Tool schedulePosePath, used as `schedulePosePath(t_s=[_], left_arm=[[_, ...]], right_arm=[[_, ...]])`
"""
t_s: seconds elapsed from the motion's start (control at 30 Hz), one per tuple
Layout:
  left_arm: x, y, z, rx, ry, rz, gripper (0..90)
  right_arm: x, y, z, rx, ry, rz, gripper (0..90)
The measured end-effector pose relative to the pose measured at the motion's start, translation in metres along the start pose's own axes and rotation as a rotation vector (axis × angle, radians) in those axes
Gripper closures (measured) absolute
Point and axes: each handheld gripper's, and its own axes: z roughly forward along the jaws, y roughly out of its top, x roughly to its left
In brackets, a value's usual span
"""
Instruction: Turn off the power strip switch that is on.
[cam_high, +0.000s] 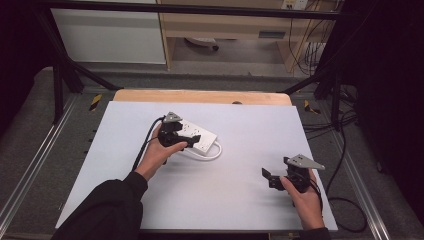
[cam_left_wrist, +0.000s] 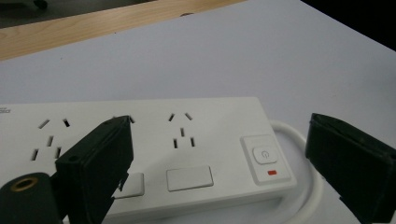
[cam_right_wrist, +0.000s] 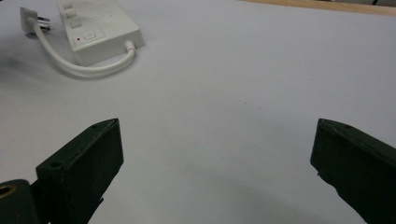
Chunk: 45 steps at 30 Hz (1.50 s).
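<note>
A white power strip (cam_high: 197, 136) lies near the middle of the pale worktop (cam_high: 250, 200). The left gripper (cam_high: 176, 137) hovers over it, jaws spread wide with nothing between them. The right gripper (cam_high: 272, 179) waits well apart near the front edge, jaws also wide and empty. The step looks like working the strip's switch; next the left jaws would need lining up on it. The left gripper view shows the sockets and power button (cam_left_wrist: 265, 154); the right gripper view shows the short cord (cam_right_wrist: 79, 65) and plug (cam_right_wrist: 29, 18).
</note>
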Motion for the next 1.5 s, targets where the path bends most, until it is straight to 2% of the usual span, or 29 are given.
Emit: schedulePosePath(t_s=[0.13, 0.43, 0.97, 1.27, 1.5], left_arm=[[-0.002, 0.002, -0.003, -0.004, -0.004, -0.003, 7.7], [-0.005, 0.009, -0.02, -0.058, 0.002, 0.001, 7.7], [-0.004, 0.014, -0.056, -0.101, 0.023, -0.028, 7.9], [-0.001, 0.013, -0.084, -0.133, 0.044, -0.033, 7.9], [0.004, 0.004, -0.111, -0.156, 0.062, -0.04, 7.4]], right_arm=[[0.0, 0.0, 0.0, 0.0, 0.0, 0.0, 3.0], [0.001, 0.0, 0.0, 0.001, 0.002, 0.001, 2.9], [0.001, 0.0, 0.0, -0.004, 0.001, -0.004, 2.9], [0.001, 0.001, 0.0, -0.003, 0.007, -0.008, 2.6], [0.002, 0.001, 0.001, -0.003, 0.01, -0.012, 2.4]])
